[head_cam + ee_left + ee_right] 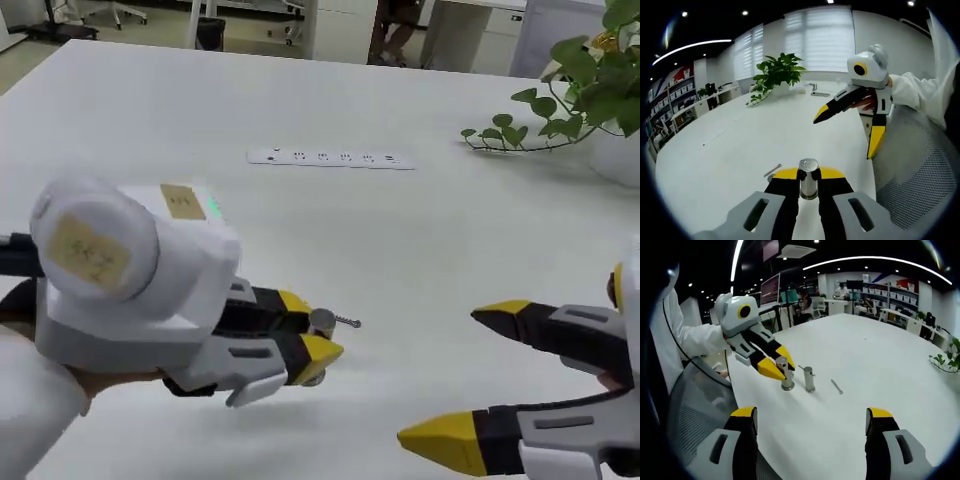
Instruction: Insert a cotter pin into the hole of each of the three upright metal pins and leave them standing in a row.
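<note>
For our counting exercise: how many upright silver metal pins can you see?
2. One silver cylindrical metal pin sits between the jaws of the left gripper; the other stands free beside it, on the white table. A third may be hidden.

Left gripper (310, 328) fingers (320, 350) cover the lower part of the held metal pin (322, 320). Right gripper (438, 376) body is cut off at the near right edge. Loose cotter pin (836, 386) detail: too small to tell.

Bright overhead light, fisheye-warped edges
</note>
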`<state>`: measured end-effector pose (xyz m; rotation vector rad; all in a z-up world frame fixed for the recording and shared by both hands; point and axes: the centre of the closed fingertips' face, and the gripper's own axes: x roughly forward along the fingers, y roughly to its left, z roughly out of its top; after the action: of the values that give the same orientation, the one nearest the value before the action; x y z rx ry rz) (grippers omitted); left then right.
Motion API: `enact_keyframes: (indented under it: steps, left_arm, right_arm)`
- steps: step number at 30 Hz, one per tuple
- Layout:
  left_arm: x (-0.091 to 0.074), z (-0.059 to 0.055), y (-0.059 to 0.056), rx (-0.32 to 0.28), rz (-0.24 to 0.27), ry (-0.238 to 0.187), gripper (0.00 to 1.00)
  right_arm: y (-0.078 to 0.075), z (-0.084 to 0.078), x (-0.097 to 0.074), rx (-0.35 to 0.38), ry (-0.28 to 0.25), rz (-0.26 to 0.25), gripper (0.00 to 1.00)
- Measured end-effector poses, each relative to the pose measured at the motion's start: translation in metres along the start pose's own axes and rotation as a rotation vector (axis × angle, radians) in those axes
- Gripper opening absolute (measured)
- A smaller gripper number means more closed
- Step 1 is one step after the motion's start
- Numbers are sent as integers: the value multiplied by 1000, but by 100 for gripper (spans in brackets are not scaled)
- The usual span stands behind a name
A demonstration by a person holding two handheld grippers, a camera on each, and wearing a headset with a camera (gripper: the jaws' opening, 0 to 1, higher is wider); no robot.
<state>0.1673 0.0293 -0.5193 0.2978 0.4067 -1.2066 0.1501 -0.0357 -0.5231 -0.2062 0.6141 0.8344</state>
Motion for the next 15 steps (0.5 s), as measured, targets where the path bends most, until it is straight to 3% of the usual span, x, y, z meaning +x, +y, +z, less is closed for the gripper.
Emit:
enact_keyframes:
  steps: [6, 10, 15]
  left_arm:
    - [11, -13, -5, -1, -17, 28, 10]
    - [20, -27, -7, 4, -3, 90, 10]
    - [26, -34, -8, -13, 1, 98, 10]
  right_arm:
    - [0, -1, -1, 2, 6, -4, 88]
    - [2, -1, 0, 4, 7, 1, 88]
    - [5, -3, 0, 3, 13, 5, 88]
